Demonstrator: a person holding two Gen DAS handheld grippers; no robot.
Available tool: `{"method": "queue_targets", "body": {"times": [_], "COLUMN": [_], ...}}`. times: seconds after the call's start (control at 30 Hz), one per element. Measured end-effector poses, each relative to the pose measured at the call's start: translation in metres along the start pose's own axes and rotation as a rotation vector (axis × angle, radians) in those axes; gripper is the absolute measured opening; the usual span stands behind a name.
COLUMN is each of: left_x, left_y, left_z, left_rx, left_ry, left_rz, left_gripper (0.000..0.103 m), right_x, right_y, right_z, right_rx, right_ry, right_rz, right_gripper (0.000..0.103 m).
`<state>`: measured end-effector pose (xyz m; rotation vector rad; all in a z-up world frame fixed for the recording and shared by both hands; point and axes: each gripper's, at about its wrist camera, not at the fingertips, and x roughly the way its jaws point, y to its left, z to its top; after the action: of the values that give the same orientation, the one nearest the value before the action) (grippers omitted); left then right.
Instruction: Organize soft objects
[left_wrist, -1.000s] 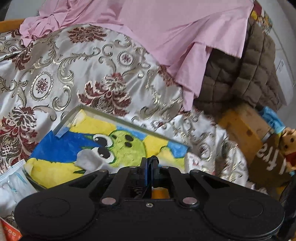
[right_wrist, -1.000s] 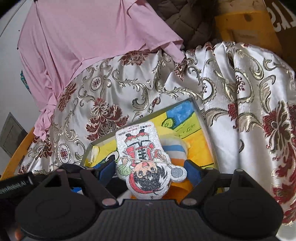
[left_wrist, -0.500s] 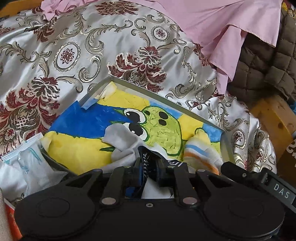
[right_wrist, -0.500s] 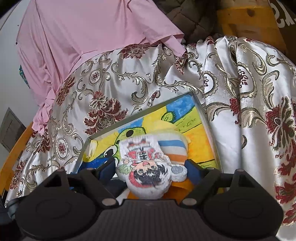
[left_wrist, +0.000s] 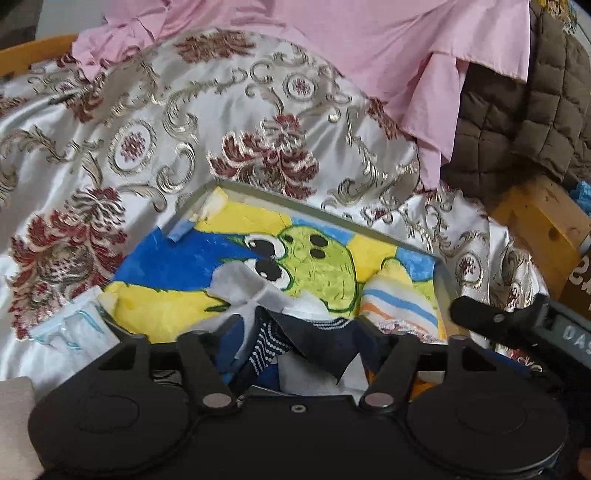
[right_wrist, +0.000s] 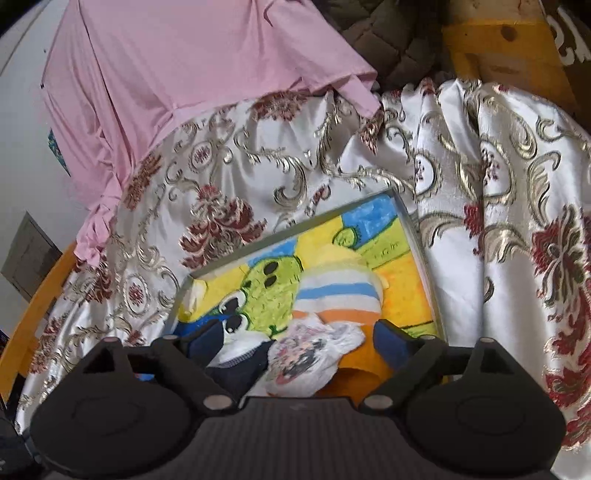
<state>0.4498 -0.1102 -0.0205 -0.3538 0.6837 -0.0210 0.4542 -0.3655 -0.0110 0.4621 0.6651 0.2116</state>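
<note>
In the left wrist view, going from left to right: at the far left, on the satin cloth (left_wrist: 155, 122) w/ red and gold flowers, a clear bag (left_wrist: 75, 328) w/ white things lies just beside the left corner of the tray (left_wrist: 325, 212). The tray is shallow, grey rim, and its bottom has a drawing of a green cartoon face on yellow and blue. The left gripper (left_wrist: 301, 334) is over the near edge of the tray, fingers spread wide, pinching nothing; between them lies a dark navy cloth (left_wrist: 317, 339) w/ a dotted white pattern, on top of white fabric, and a grey-white piece (left_wrist: 247, 286) is just behind it. To the right, a striped sock (left_wrist: 402, 306) (white, blue, orange) lies inside the tray near its right wall. At the far right the black body of the other tool comes in, and behind are a pink sheet (left_wrist: 369, 44), a brown quilted blanket (left_wrist: 524, 122) and a wood box (left_wrist: 543, 225). In the right wrist view the right gripper (right_wrist: 299, 334) is also spread apart, holding nothing. Between its fingers, from left: the navy cloth, then a small white pouch (right_wrist: 310, 356) w/ a printed cartoon figure, blurred, lying in the tray and touching the striped sock behind it. The orange part of the tray bottom is at the right.
</note>
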Motion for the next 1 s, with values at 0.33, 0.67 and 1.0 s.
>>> {"method": "queue_targets", "body": {"times": [0.33,0.67,1.0], "left_x": [-0.077,-0.165,-0.230], "left_y": [0.004,0.022,0.044], "left_z": [0.000,-0.017,-0.051], "left_rx": [0.003,0.010,0.036], "left_ry": [-0.144,-0.216,-0.256], "left_rz": [0.019,-0.022,-0.047], "left_gripper": [0.088,0.097,0.098], "right_x": [-0.079,-0.153,-0.211], "right_y": [0.019,0.056,0.082], "right_z": [0.007,-0.020,-0.077], "right_rx": [-0.008,-0.189,-0.264], "right_ry": [-0.152,-0.271,-0.370], "right_rz": [0.053,-0.001,-0.049], "right_gripper": [0.103,0.103,0.103]}}
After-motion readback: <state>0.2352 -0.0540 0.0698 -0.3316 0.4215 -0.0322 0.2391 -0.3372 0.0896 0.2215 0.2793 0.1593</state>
